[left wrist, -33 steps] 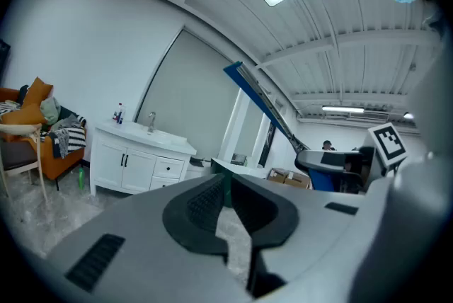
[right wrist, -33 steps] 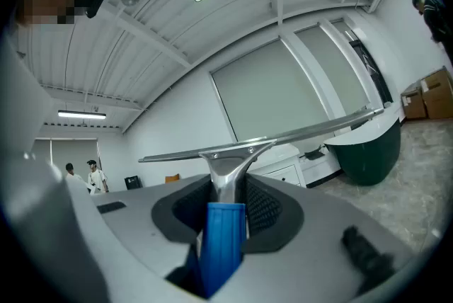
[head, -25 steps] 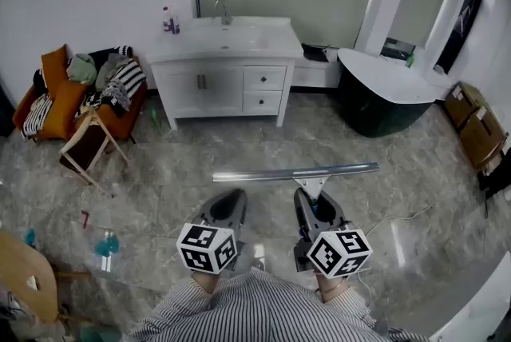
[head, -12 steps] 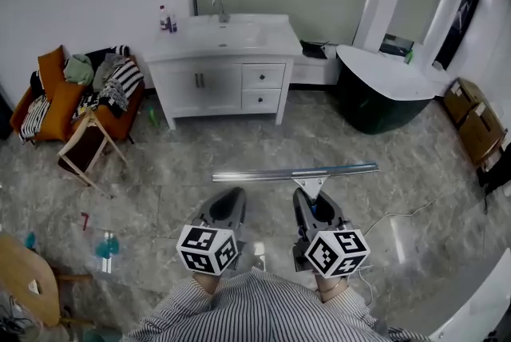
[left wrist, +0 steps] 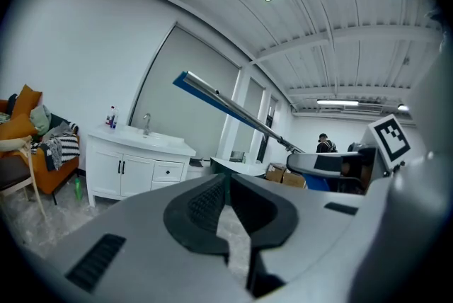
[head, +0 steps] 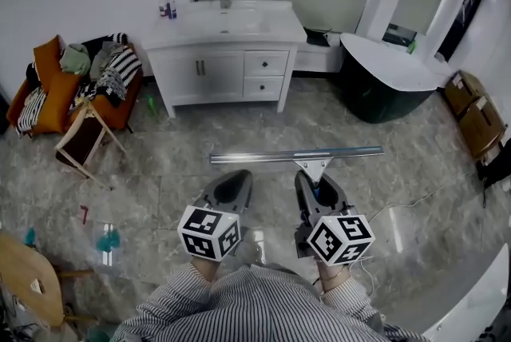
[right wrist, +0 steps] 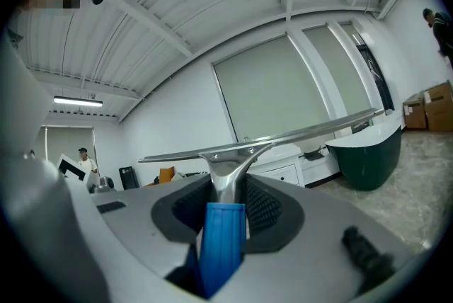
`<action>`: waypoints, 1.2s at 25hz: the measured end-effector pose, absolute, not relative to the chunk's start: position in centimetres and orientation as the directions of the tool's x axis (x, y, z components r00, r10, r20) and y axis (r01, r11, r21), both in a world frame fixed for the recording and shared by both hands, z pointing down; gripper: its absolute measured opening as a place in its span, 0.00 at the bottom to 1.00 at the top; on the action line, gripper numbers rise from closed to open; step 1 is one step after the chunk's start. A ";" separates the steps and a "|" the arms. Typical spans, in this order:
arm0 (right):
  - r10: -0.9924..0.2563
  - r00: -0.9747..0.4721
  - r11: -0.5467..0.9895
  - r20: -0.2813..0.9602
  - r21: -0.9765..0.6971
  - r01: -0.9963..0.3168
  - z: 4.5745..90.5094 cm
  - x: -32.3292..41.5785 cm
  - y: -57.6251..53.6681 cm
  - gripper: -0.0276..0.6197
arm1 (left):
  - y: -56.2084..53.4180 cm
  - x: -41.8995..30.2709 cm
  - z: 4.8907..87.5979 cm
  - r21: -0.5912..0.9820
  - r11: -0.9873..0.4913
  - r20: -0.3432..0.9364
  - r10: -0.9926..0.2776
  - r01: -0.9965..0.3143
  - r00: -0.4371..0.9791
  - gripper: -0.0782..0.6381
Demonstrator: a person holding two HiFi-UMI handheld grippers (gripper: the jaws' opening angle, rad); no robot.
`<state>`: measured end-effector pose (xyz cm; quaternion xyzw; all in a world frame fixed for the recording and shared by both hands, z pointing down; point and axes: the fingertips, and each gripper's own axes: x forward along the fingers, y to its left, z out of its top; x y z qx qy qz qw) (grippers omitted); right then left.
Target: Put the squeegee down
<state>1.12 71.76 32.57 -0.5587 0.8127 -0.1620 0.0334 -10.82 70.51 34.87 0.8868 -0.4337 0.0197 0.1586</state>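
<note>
The right gripper (head: 316, 177) is clenched on the long silver metal squeegee with a blue handle (head: 295, 154). In the right gripper view the blue handle (right wrist: 221, 238) stands between the two black ribbed pads (right wrist: 263, 208), and the silver neck rises out past the jaw tips to the flat blade. The jaws are opening very slightly, yet the pads are on the handle and the tool is held in the air. The blade lies crosswise just ahead of the right gripper's tips, roughly level, and reaches well out to both sides, so that its left end passes in front of the left gripper (head: 231, 177).

The left gripper is closed on nothing: in its own view its dark pads (left wrist: 205, 204) meet at the tips with only floor showing beyond them. It hovers beside the right gripper, close but apart from it, and the blade crosses above and ahead of it.

Both grippers point nearly level over a grey marbled floor (head: 160, 172). Far ahead of them, against the wall, stands a white vanity cabinet with a basin and tap (head: 219, 65). Ahead and to the right of the right gripper is a dark green rounded tub with a white rim (head: 383, 89). Well off to the left of the left gripper sits an orange armchair heaped with clothes (head: 48, 97).
</note>
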 end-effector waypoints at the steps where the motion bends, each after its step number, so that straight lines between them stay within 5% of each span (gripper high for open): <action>1: -0.919 -0.373 0.324 0.127 -0.296 -0.898 32.6 0.8 71.6 0.23 | 70.3 -11.0 34.9 0.265 -0.573 0.176 -0.762 -0.775 0.623 0.15; 30: -0.907 -0.393 0.334 0.154 -0.305 -0.892 33.3 4.9 44.9 0.23 | 44.3 -6.1 34.4 0.278 -0.527 0.158 -0.800 -0.803 0.579 0.15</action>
